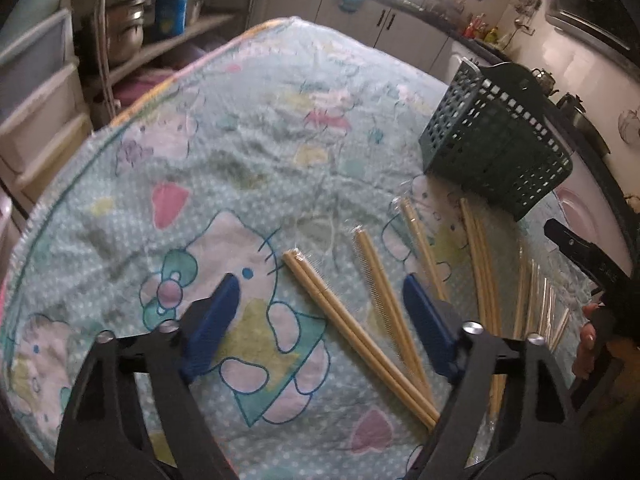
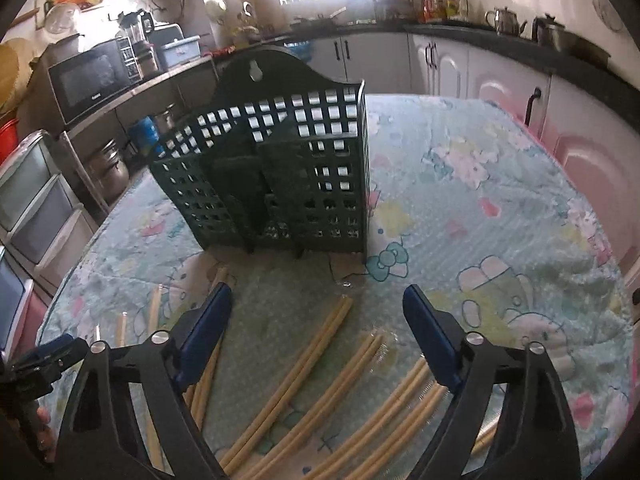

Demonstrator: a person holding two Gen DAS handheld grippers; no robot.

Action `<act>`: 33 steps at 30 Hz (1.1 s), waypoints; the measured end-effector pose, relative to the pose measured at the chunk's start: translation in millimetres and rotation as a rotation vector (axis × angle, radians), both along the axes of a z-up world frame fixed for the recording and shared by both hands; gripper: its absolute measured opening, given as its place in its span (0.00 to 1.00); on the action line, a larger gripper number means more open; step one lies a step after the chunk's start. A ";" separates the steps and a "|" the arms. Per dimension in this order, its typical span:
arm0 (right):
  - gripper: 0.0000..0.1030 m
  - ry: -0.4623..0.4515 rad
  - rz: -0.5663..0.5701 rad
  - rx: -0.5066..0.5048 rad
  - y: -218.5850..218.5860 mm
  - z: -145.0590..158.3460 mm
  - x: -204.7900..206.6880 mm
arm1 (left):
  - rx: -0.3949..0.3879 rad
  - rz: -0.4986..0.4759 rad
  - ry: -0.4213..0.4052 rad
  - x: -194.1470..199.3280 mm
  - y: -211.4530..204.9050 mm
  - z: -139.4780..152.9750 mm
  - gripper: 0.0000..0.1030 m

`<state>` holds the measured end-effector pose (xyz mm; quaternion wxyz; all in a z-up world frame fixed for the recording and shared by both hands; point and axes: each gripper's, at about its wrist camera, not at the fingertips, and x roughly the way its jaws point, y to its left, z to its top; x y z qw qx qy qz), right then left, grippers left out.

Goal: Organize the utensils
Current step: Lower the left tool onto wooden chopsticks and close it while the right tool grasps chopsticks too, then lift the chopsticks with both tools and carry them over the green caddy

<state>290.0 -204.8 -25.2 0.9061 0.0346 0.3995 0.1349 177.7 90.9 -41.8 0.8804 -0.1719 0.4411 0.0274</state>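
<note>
Chopsticks (image 1: pixel 360 344): pale bamboo pairs, each sealed in clear wrapper, laid flat on cartoon-print tablecloth (image 1: pixel 224 168). Several pairs fanned out side by side, tips spread toward far side, near ends converging; some overlapped at near ends. In right wrist view, more pairs (image 2: pixel 304 376) seen lying in rough diagonal rows just in front of holder.

Utensil holder (image 2: pixel 280 168): dark green plastic, square-grid walls, arched back with hanging hole, inner dividers. Stood upright on tablecloth, just beyond chopsticks. No contents visible through its grid walls.
</note>
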 end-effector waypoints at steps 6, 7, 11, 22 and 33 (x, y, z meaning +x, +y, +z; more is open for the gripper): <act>0.70 0.042 0.006 -0.006 2.4 -13.5 16.4 | -0.062 -0.006 0.033 8.7 4.8 -10.1 0.51; 0.70 0.045 0.006 -0.011 3.3 -14.2 18.4 | -0.067 -0.006 0.034 9.8 4.8 -10.4 0.49; 0.65 0.077 0.012 -0.024 5.2 -22.6 26.8 | -0.067 -0.007 0.042 18.4 3.9 -10.9 0.40; 0.20 0.124 -0.001 -0.005 0.9 -35.1 38.4 | -0.071 -0.014 0.022 29.7 18.3 -10.1 0.10; 0.07 0.035 0.100 0.097 -4.7 3.6 20.5 | -0.076 -0.066 -0.083 30.0 20.8 26.6 0.06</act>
